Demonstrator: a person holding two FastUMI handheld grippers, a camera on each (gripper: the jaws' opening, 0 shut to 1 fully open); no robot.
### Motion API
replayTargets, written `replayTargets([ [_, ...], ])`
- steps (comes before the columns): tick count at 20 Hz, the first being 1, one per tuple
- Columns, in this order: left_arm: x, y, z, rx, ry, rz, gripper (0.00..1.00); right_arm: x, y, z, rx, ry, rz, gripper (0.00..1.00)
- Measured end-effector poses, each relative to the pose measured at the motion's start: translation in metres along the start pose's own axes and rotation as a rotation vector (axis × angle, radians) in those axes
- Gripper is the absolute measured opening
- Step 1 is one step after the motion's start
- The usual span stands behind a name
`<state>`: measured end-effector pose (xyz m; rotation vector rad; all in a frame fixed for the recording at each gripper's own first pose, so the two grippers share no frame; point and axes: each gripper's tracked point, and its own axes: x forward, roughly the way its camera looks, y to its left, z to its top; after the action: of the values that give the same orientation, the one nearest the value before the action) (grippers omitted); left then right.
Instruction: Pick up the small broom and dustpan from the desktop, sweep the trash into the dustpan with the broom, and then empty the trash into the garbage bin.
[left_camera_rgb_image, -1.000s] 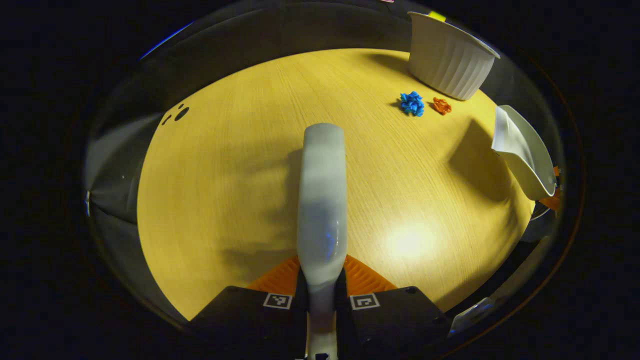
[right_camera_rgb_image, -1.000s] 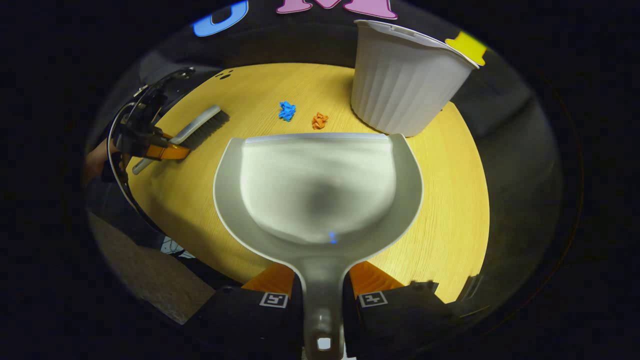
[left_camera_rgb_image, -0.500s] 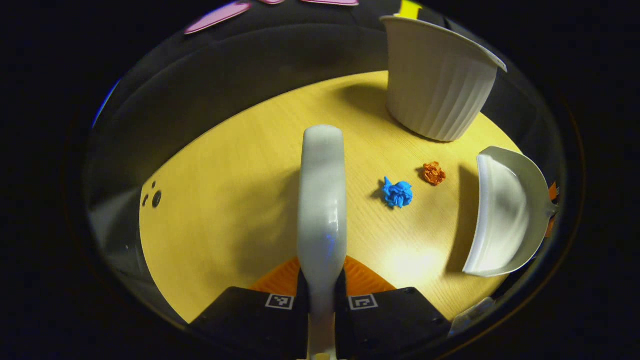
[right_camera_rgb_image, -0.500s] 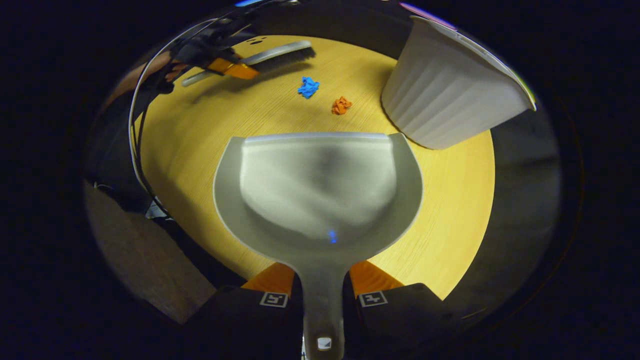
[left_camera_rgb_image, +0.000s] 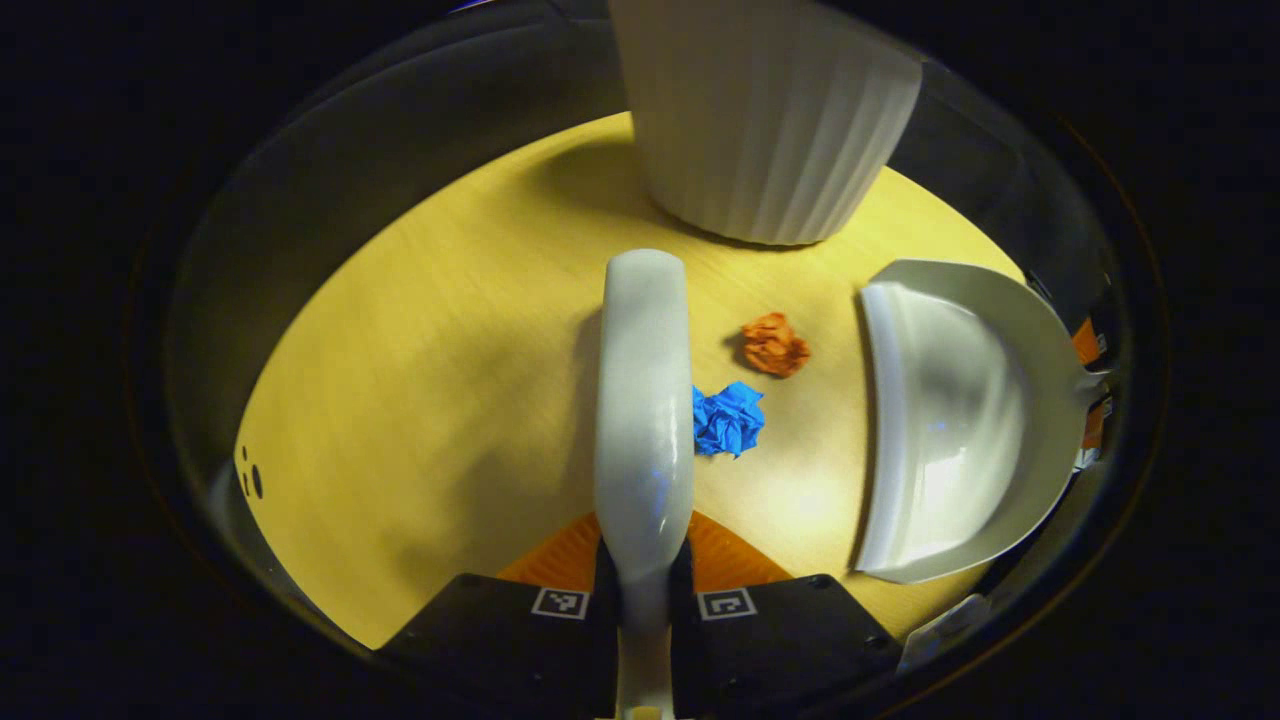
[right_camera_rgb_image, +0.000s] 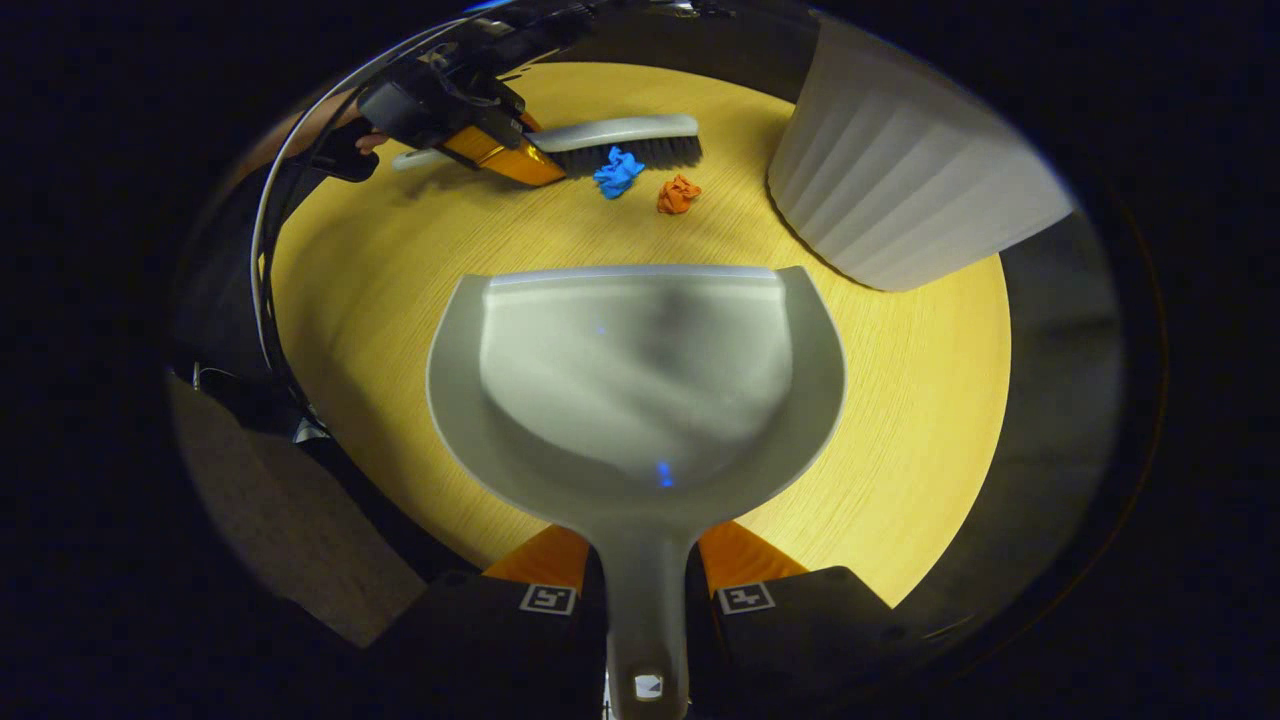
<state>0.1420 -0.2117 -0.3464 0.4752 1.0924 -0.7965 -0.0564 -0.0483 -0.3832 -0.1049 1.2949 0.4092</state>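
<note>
Both views dim w/ heavy vignetting; light falls from above onto the table (left_camera_rgb_image: 420, 330), lit warm yellow. Glare spot on the wood near the dustpan (left_camera_rgb_image: 950, 420), sheen on its bowl and on the broom (left_camera_rgb_image: 645, 400) back. Soft shadows left of broom and bin (left_camera_rgb_image: 760, 110). Strong fisheye bending at edges; bin (right_camera_rgb_image: 910, 180) blurred in right gripper view.

A round wooden tabletop (left_camera_rgb_image: 420, 330) glows yellow under a bright light that makes a shiny spot on it. Dark cloth hangs behind it. A grey-brown floor (right_camera_rgb_image: 290, 540) lies below the table's edge.
</note>
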Motion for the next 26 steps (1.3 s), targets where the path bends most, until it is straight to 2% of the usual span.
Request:
replayTargets([
  [3,-0.009,-0.039,0.004,0.023,0.012,-0.146,0.25,0.003,0.0,-0.001,-0.007,0.001,0.007,0.36],
  [4,-0.013,-0.051,0.003,0.027,0.02,-0.188,0.23,0.001,0.0,0.001,-0.01,-0.01,0.009,0.41],
  [5,-0.017,-0.066,0.001,0.03,0.028,-0.231,0.25,0.002,0.0,-0.003,-0.012,-0.015,0.012,0.36],
  [6,-0.02,-0.079,-0.001,0.029,0.032,-0.27,0.23,0.002,0.0,-0.004,-0.012,-0.019,0.012,0.36],
  [7,-0.026,-0.091,-0.001,0.019,0.031,-0.305,0.23,0.002,0.0,-0.003,-0.007,-0.031,0.013,0.36],
  [8,-0.031,-0.102,-0.002,0.004,0.035,-0.339,0.25,0.003,0.0,-0.002,0.001,-0.045,0.012,0.31],
  [9,-0.037,-0.112,0.0,-0.015,0.037,-0.37,0.25,0.006,0.001,-0.001,0.01,-0.06,0.013,0.41],
  [10,-0.042,-0.12,-0.003,-0.029,0.041,-0.4,0.25,0.007,0.002,-0.001,0.021,-0.077,0.014,0.36],
  [11,-0.048,-0.125,-0.004,-0.041,0.04,-0.407,0.25,0.009,0.003,-0.001,0.037,-0.096,0.012,0.36],
  [12,-0.053,-0.125,-0.006,-0.056,0.036,-0.397,0.25,0.011,0.004,0.0,0.065,-0.119,0.007,0.36],
  [13,-0.06,-0.122,-0.005,-0.07,0.014,-0.37,0.25,0.014,0.009,0.001,0.101,-0.141,0.004,0.31],
  [14,-0.063,-0.121,-0.001,-0.087,-0.023,-0.343,0.25,0.015,0.013,0.003,0.137,-0.164,0.003,0.36],
  [20,-0.114,-0.081,0.0,-0.253,-0.209,-0.148,0.25,0.005,0.012,-0.002,0.252,-0.213,-0.088,0.36],
  [23,-0.115,-0.068,-0.019,-0.265,-0.251,-0.026,0.25,-0.03,0.016,-0.008,0.318,-0.216,-0.154,0.36],
  [24,-0.114,-0.071,-0.027,-0.282,-0.251,-0.004,0.25,-0.048,0.016,-0.008,0.34,-0.227,-0.18,0.36],
  [26,-0.109,-0.082,-0.041,-0.344,-0.256,-0.006,0.25,-0.073,0.015,-0.004,0.396,-0.265,-0.222,0.36],
])
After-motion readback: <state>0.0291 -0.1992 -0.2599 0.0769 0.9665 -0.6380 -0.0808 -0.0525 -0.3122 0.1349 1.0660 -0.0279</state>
